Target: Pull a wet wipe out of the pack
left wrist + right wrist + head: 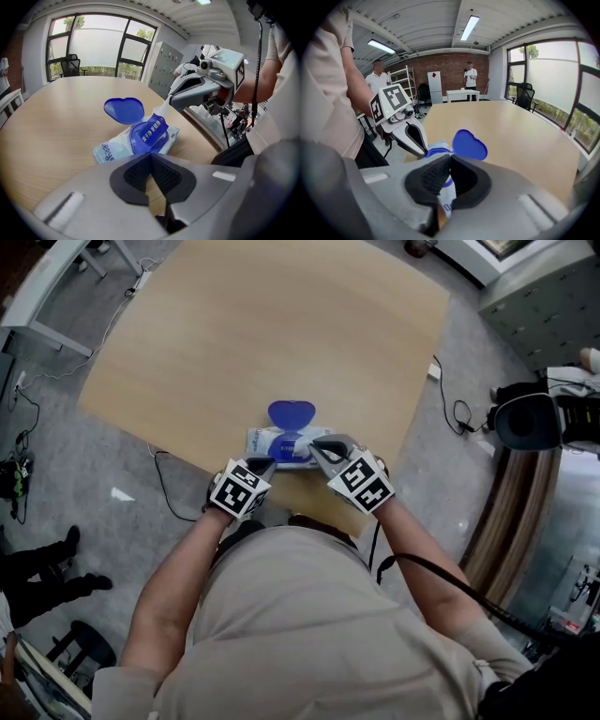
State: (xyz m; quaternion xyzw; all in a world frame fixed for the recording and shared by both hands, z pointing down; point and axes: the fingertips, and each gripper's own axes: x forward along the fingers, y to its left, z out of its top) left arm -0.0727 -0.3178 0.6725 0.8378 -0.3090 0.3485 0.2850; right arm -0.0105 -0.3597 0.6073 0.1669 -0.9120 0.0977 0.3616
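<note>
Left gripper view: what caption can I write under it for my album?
Right tongs pinch a white wet wipe from the open blue-lidded plastic pack on the pale wooden table.

The room is bright. Daylight comes in through the big windows (pixel 93 44), and long ceiling lights (pixel 469 27) shine too. The table (pixel 281 334) is evenly lit, with only faint shadows. Both gripper views bend at the edges and have dark corners. Up close, the left gripper (pixel 150 157) and right gripper (pixel 449 158) look a bit fuzzy.
</note>
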